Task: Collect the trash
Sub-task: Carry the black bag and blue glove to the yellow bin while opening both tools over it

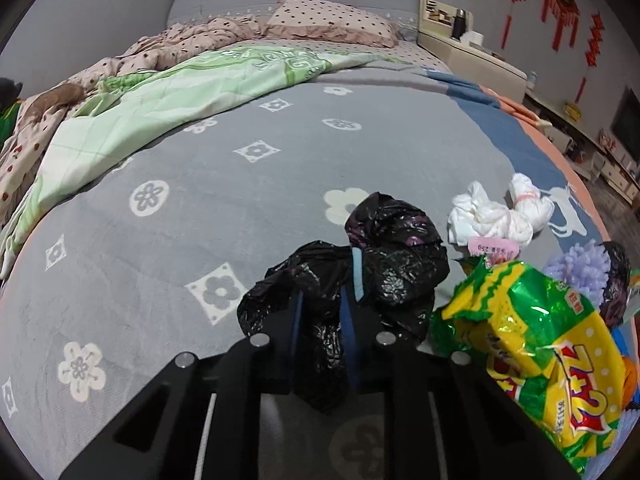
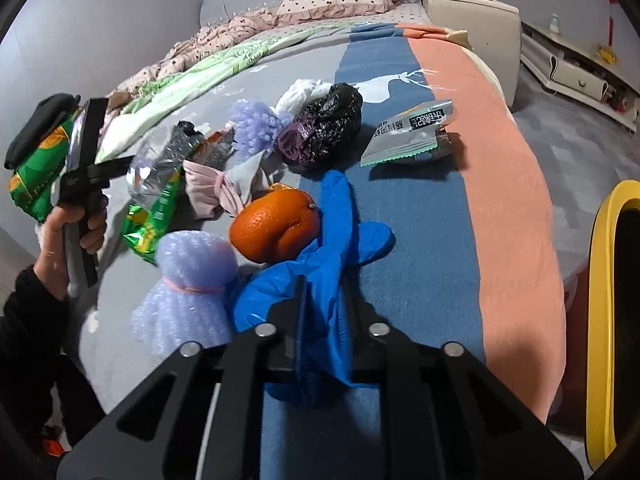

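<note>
A: While both grippers are loaded, where does the next drop go?

B: To the yellow-rimmed bin (image 2: 600,320), I'd judge. It stands off the bed's (image 2: 512,208) edge, on the right side of the right wrist view, so it lies to the right of the right gripper (image 2: 324,300), which is the nearer of the two.

A: What is that one carrying?

B: Its fingers are clamped on a blue glove (image 2: 320,256). The glove's long axis runs forward along the fingers, its fingertips draped toward the orange (image 2: 276,224), which it seems to touch.

A: And the left?

B: The left gripper (image 1: 324,304) is pinched on a black plastic bag (image 1: 360,280), crumpled, bunched above and between the fingers and hanging down below them over the grey blanket (image 1: 200,200). It is further from the bin, with the pile between them.

A: What remains on the bed?

B: A green and yellow snack packet (image 1: 540,340) just right of the left gripper, white wadded plastic (image 1: 492,220) beyond it, two lilac foam bundles (image 2: 188,292), a dark bag ball (image 2: 324,128) and a silver wrapper (image 2: 412,132). The right arm would swing right, away from the pile.
</note>
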The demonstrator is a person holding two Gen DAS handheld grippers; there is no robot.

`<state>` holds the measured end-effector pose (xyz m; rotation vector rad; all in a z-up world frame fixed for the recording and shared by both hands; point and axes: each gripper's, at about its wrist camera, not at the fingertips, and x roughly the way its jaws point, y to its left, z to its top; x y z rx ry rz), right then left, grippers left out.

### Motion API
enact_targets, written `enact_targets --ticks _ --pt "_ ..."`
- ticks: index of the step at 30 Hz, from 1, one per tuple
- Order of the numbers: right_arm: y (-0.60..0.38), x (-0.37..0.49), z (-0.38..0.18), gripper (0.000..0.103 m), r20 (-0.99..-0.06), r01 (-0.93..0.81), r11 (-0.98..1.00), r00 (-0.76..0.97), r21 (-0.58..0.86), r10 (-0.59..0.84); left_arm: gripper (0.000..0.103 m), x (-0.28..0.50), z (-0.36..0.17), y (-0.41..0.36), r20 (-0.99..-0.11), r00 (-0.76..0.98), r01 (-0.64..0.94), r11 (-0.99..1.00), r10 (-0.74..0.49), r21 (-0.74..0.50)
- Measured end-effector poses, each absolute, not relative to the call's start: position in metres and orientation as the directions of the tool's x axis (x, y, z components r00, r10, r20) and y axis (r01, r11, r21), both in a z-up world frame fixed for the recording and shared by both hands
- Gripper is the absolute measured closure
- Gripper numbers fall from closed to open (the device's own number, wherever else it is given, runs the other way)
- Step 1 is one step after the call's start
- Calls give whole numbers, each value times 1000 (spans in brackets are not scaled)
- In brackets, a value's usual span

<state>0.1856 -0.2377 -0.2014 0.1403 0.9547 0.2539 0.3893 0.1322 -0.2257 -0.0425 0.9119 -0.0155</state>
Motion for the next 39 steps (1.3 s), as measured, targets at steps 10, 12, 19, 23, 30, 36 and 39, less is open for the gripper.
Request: enact_targets --ticks 10,12,19,23,30,36,39 --pt "-254 156 -164 95 -731 -148 950 609 276 307 88 351 -189 151 -751 660 -40 996 -30 -75" --pt "-258 147 -153 95 -711 -156 945 627 286 319 88 340 -179 152 -738 674 -40 996 -33 -81" --pt "-270 122 -114 95 -644 -171 937 688 305 335 88 299 -132 135 -682 730 -12 996 -53 -91" --pt "-281 105 -93 95 -603 -175 937 726 303 331 88 279 -102 111 -646 757 38 994 -97 -105" --pt "-311 78 -63 95 -533 -143 941 793 308 295 88 254 -60 65 -599 782 123 984 -174 -125" --pt "-351 59 -43 95 -480 -79 947 847 312 229 88 241 -37 14 -569 781 217 966 -258 -140" --pt "-372 52 -37 95 -457 -40 948 870 314 188 88 235 -31 -24 -563 768 286 950 -306 -126"
